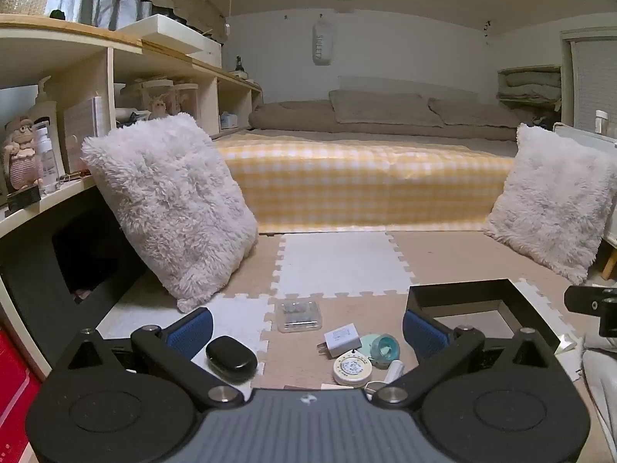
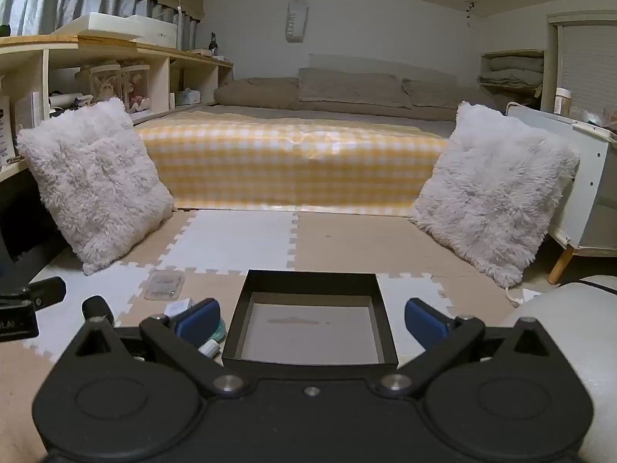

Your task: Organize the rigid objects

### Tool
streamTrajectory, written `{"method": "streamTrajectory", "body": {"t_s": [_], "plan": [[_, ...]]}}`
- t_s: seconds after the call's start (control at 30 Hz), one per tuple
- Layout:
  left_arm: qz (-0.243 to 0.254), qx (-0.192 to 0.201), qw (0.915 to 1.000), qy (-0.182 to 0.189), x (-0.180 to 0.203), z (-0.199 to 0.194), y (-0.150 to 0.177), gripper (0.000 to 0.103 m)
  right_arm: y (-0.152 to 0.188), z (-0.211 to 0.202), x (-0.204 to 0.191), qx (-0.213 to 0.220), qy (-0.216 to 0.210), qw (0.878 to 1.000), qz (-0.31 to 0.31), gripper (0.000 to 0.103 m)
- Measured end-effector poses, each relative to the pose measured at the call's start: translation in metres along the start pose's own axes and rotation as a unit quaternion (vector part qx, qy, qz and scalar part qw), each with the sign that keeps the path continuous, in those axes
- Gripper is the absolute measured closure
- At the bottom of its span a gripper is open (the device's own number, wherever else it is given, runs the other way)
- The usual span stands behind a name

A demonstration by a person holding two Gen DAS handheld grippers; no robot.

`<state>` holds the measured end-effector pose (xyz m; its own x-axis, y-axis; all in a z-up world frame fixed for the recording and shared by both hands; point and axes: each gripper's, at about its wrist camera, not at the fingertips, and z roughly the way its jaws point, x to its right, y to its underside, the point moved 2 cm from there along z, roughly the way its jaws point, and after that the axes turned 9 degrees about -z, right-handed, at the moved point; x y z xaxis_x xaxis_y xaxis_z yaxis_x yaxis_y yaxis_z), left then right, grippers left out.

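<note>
A black open box [image 2: 310, 324] with a pale, bare bottom is seen on the foam puzzle mat [image 2: 239, 239], directly ahead of the right gripper [image 2: 311, 318], whose blue-padded fingers [image 2: 198, 318] are spread wide to either side of it with nothing held. In the left wrist view the same box [image 1: 482, 301] is found at the right, partly behind that gripper's right finger. To the left of the box a small cluster of loose items is laid on the mat: a clear plastic case [image 1: 300, 315] farthest off, a white charger plug [image 1: 341, 341] nearer, a teal tape dispenser [image 1: 381, 349] just beside the plug, a round white tape measure [image 1: 353, 369] at the front, and a small white tube [image 1: 394, 370] close against it. A black oval case [image 1: 230, 358] is set apart to the left, on a white tile. The left gripper [image 1: 307, 330] is held low over these items, its fingers [image 1: 191, 332] opened wide and empty. Two fluffy white cushions [image 1: 169, 208] [image 1: 555, 200] are propped at either side of the mat, and a bed with a yellow checked cover [image 1: 358, 185] is seen behind them
</note>
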<state>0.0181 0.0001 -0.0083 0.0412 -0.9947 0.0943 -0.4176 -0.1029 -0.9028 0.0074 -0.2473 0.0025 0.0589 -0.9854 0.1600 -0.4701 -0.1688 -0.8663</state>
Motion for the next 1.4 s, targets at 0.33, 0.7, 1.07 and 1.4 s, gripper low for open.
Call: {"method": "streamTrajectory", "body": {"t_s": [0.33,0.7,1.07,1.4], "plan": [[0.001,-0.003,1.0000,-0.001,-0.0001,0.0002,0.0001,0.000,-0.0002,-0.0005,0.0011,0.000,0.000,1.000,0.001,0.000],[0.003,-0.003,1.0000,-0.001,0.0001,0.0002,0.0001,0.000,0.0000,0.0028,0.0001,-0.003,0.001,1.000,0.000,0.000],[0.003,-0.004,1.0000,-0.001,0.0001,0.0002,0.0001,0.000,0.0031,0.0019,0.0008,-0.004,0.000,1.000,0.000,0.000],[0.004,-0.004,1.0000,-0.001,0.0002,0.0003,0.0000,0.000,0.0045,0.0025,0.0017,-0.008,0.000,1.000,-0.001,0.000]]}}
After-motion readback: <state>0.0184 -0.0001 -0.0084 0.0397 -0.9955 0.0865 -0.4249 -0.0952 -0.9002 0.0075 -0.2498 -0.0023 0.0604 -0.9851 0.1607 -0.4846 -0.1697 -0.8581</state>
